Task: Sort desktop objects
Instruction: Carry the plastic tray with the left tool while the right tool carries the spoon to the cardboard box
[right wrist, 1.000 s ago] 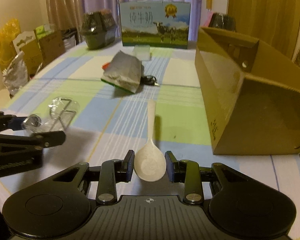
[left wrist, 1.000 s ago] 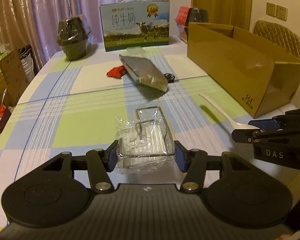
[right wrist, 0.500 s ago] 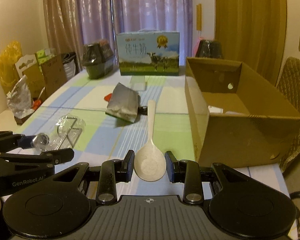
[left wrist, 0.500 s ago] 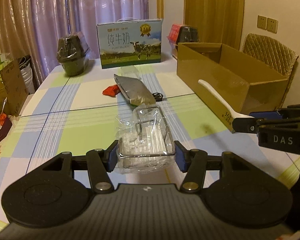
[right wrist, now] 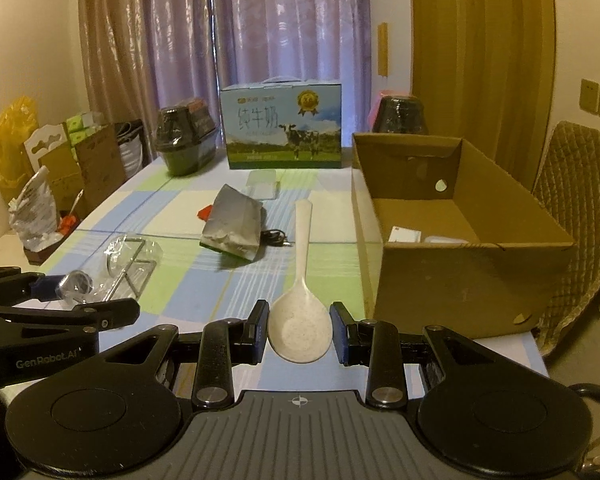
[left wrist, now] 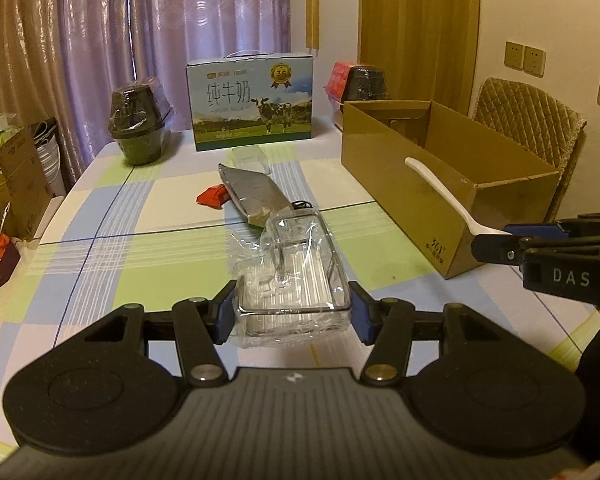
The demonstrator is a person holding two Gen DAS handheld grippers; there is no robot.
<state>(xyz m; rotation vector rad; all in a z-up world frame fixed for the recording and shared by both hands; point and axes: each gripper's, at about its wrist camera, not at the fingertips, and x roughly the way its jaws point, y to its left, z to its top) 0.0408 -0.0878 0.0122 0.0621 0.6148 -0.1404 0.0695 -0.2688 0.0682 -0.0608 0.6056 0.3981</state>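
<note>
My left gripper [left wrist: 293, 312] is shut on a clear plastic-wrapped tray with a wire rack [left wrist: 296, 276], held above the checked tablecloth [left wrist: 112, 272]. My right gripper [right wrist: 299, 330] is shut on the bowl of a white rice spoon [right wrist: 300, 320], its handle pointing away. In the left wrist view the spoon [left wrist: 444, 192] crosses in front of the open cardboard box [left wrist: 440, 176] on the right. The right wrist view shows the box [right wrist: 460, 276] holding a small white item [right wrist: 405, 235]. A silver foil pouch [right wrist: 234, 226], a red packet [left wrist: 214, 198] and a black cable [right wrist: 274, 237] lie mid-table.
A milk carton box [right wrist: 282, 128] stands at the far edge, flanked by two dark wrapped pots [right wrist: 184, 142] [right wrist: 400, 117]. A small clear lid [right wrist: 263, 184] lies before it. Cartons and bags [right wrist: 60, 168] crowd the left side; a quilted chair [right wrist: 580, 216] stands right of the box.
Both grippers have risen with their loads, lifting the tray and the spoon off the table. The views now look higher, into the cardboard box.
</note>
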